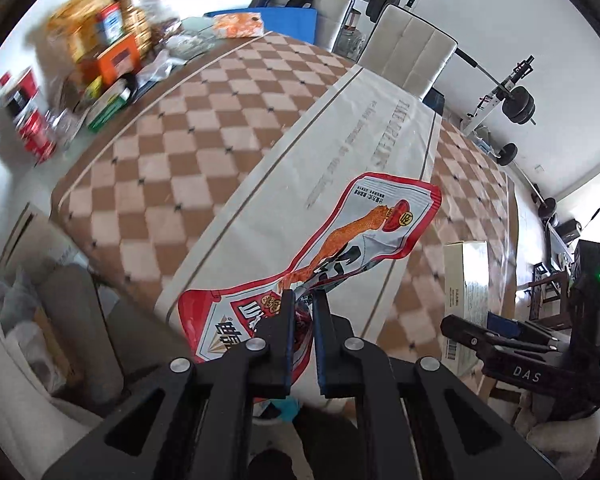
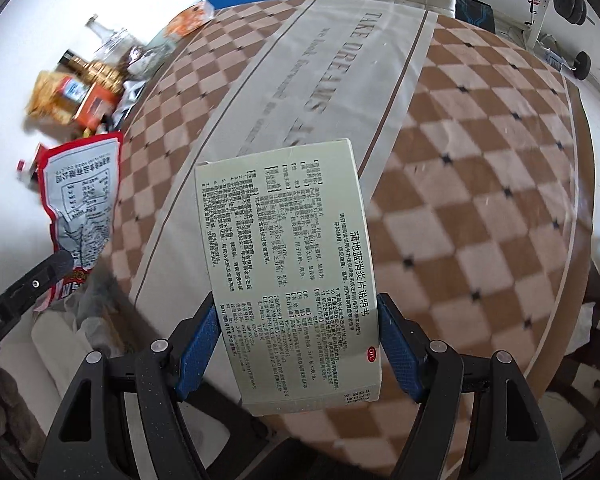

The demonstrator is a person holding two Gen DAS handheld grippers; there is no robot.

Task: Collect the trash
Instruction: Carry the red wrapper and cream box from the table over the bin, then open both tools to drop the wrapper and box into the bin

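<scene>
Left wrist view: the left gripper [image 1: 303, 308] pinches a crumpled red-and-white snack wrapper [image 1: 340, 248] between its nearly closed fingers, holding it lifted over the near edge of the table [image 1: 180, 128], which is covered in a brown checked cloth with a pale lettered band. Blurred boxes, cans and bottles [image 1: 96, 44] crowd the table's far left corner. At right, the other gripper carries a pale box [image 1: 466, 280].

Right wrist view: the right gripper [image 2: 298, 324] clamps a pale medicine box [image 2: 288, 264], printed side up, between its blue pads [image 2: 398, 340], raised over the table's [image 2: 480, 184] near edge. The snack wrapper [image 2: 80, 200] hangs at left, beyond the table's left edge, held by the left gripper [image 2: 50, 270].
</scene>
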